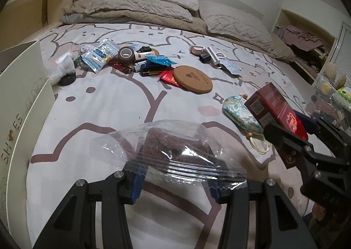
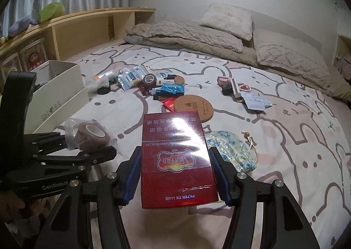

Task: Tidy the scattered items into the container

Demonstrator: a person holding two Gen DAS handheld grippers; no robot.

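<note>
Bedroom clutter lies across a bed (image 2: pixel 274 139) covered with a pale sheet printed with cartoon animal outlines, and beige pillows and a folded blanket sit at its far end. The left claw (image 1: pixel 175 185) is clenched on a clear plastic bag (image 1: pixel 175 150) that holds a brown bandage roll (image 2: pixel 92 136), gripping the bag by its crimped edge and carrying it above the sheet. The right claw (image 2: pixel 175 174) grasps a red cigarette box (image 2: pixel 175 157) by its two long sides, also clear of the bed. Just beyond that box a blue floral pouch (image 2: pixel 232 152) with a cord lies on the sheet. Farther off, a round cork coaster (image 1: pixel 193 78) rests among lighters, foil sachets and a roll of brown tape (image 1: pixel 126 55). The container, a white shoe box (image 2: pixel 59 86) with its lid leaning against it, stands open at the bed's left edge, near the left claw and well apart from the right one.
</note>
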